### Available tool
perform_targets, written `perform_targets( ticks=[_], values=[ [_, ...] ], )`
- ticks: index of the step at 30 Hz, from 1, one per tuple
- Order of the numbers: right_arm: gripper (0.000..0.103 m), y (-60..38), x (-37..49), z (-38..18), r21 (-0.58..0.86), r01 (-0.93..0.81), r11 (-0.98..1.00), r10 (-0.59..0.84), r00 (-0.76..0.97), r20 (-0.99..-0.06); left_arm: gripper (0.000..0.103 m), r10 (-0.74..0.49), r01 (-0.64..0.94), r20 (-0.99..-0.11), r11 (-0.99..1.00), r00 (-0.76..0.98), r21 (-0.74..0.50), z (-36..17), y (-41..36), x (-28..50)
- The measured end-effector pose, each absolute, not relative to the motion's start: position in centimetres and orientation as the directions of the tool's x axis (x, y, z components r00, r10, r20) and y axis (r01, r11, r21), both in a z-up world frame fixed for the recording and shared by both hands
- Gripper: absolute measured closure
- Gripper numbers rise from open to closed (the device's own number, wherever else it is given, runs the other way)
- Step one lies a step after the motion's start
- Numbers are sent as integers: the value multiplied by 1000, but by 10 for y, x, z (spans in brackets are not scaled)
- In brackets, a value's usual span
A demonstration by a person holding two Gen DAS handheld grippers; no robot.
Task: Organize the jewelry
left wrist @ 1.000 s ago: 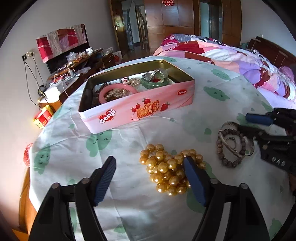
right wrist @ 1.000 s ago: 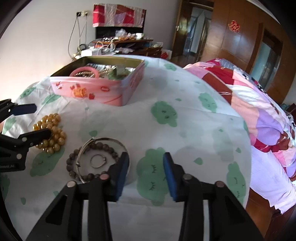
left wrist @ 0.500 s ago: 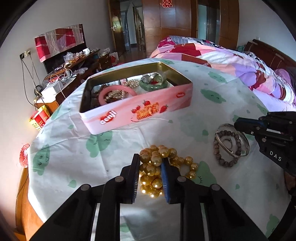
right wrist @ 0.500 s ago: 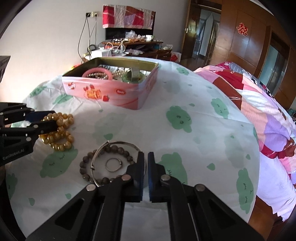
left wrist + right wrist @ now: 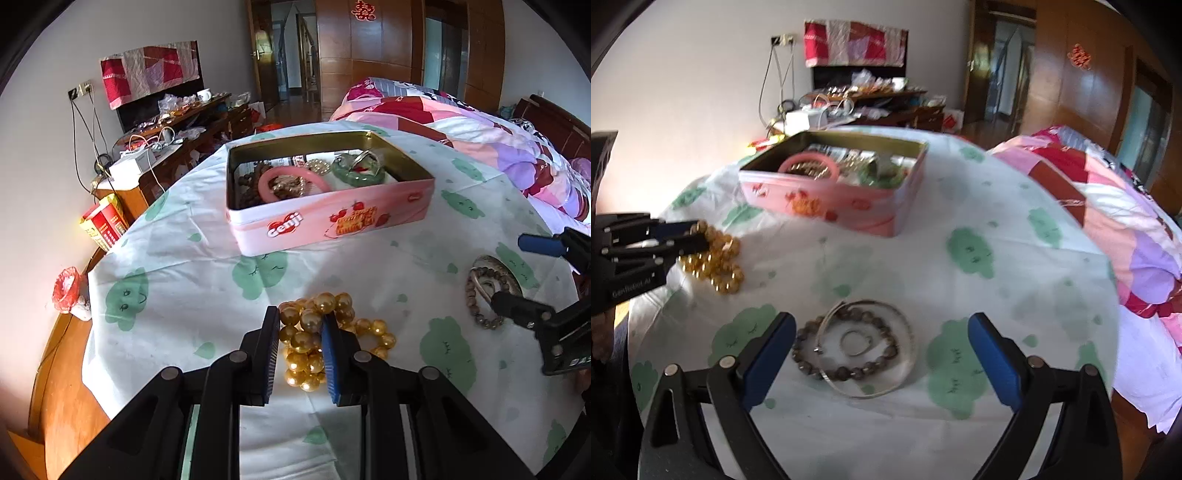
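Note:
A pile of gold beads [image 5: 380,334] lies on the cloud-print cloth, and my left gripper [image 5: 300,325] is shut on part of it, blue pads pressing the beads. From the right wrist view, the left gripper [image 5: 701,236] grips the gold beads [image 5: 720,266] at the left. My right gripper [image 5: 882,325] has its jaws opening wide. A brown bead bracelet [image 5: 809,363], a silver bangle [image 5: 905,332] and a small ring [image 5: 855,343] lie on the cloth between its fingers, untouched. The open pink tin [image 5: 332,221] behind holds a pink bangle [image 5: 291,173] and a green one [image 5: 356,177].
The cloth-covered table [image 5: 166,280] drops off at its left and near edges. A bed with a patchwork quilt [image 5: 1108,206] stands to the right. A cluttered sideboard [image 5: 166,140] runs along the far wall. The right gripper [image 5: 508,271] reaches in from the right.
My left gripper closed from wide open onto the gold beads and drew them nearer. My right gripper shut beside the bracelets, then sprang wide open around them.

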State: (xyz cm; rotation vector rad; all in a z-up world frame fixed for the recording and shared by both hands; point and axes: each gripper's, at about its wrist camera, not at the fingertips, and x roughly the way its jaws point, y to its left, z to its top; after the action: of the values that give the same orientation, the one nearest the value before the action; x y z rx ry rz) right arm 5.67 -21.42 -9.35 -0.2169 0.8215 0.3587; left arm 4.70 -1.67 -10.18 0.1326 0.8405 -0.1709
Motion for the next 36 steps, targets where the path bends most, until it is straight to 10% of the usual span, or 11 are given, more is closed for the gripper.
perform_targets(
  ticks=[5,8,36],
  values=[
    [14,-211,67,-108,-59,-395,917,194,570,-799,81,-104,210,-755,977,647,45,-106,-19,49],
    [36,-210,67,-112,-53,-412,910,202,549,-811,81,-112,214,-758,976,643,37,-107,-20,49],
    [36,-208,50,-74,-110,-354,929,201,730,-653,85,-82,166,-729,985,680,45,-89,-13,49]
  ],
)
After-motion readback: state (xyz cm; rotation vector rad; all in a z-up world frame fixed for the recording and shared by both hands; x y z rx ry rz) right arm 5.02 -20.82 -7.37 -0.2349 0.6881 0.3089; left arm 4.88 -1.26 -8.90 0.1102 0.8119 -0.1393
